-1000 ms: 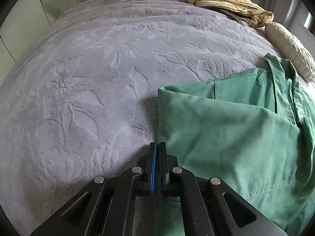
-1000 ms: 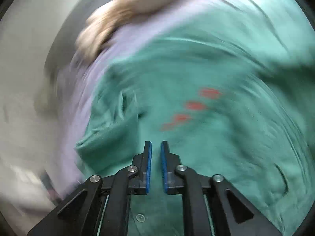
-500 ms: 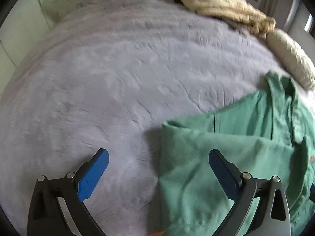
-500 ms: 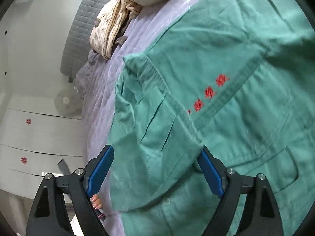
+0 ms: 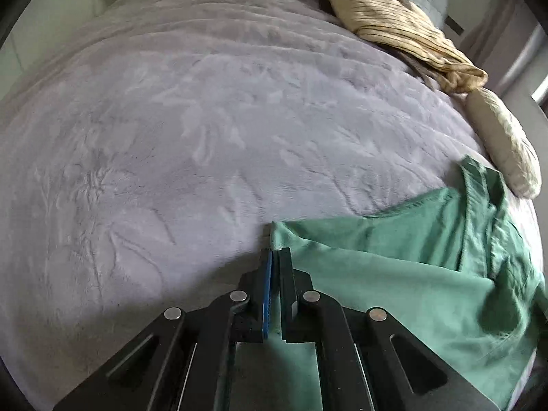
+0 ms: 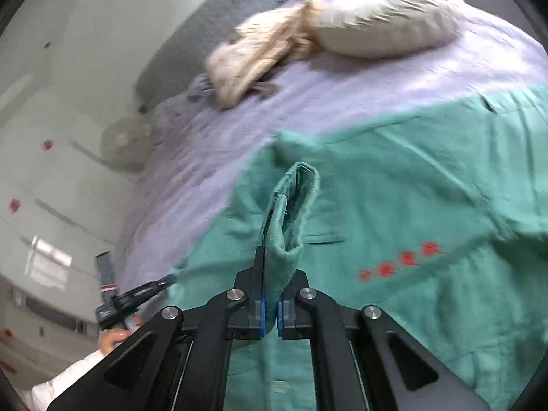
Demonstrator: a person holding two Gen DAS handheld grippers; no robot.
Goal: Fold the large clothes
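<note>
A large green shirt (image 5: 394, 291) lies spread on the lilac bed cover (image 5: 171, 137); it has red stitched characters (image 6: 400, 260) on the chest. My left gripper (image 5: 276, 253) is at the shirt's near-left corner, its jaws closed tight on the edge of the cloth there. In the right wrist view that same left gripper (image 6: 167, 279) shows at the shirt's left edge, held by a hand (image 6: 116, 335). My right gripper (image 6: 274, 263) is shut on a fold of the shirt (image 6: 291, 212), which stands up between the fingers.
A beige striped garment (image 5: 394, 30) and a cream pillow (image 5: 503, 144) lie at the far side of the bed. A fan (image 6: 123, 144) and white cabinets (image 6: 41, 171) stand beyond the bed's left edge. A white sleeve (image 6: 68, 376) shows at bottom left.
Both grippers stood wide open half a second ago and have now shut on the shirt. The right one has rolled and lifted a fold of cloth; the left has closed at the corner.
</note>
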